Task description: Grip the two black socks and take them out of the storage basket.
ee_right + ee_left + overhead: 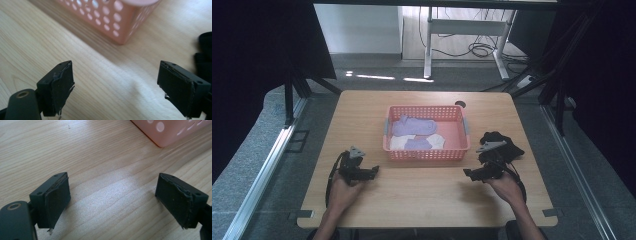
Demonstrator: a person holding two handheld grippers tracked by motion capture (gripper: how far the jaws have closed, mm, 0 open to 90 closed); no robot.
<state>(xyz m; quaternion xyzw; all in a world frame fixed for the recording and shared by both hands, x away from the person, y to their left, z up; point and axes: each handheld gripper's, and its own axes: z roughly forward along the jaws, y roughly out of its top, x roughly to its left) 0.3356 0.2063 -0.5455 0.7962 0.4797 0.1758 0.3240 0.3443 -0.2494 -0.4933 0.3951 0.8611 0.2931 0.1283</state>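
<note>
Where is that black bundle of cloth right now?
In the high view the black cloth lies on the table's right side, just right of the pink basket and directly beyond the right gripper.

Dim surroundings, soft glare, blurred close-up edges.

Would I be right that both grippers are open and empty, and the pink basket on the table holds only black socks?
Not quite: the pink basket holds purple and white socks, as the high view shows. The black clothing lies on the table outside it. Both grippers, left and right, are open and empty.

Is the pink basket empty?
No, the pink basket has purple socks and white socks inside.
</note>
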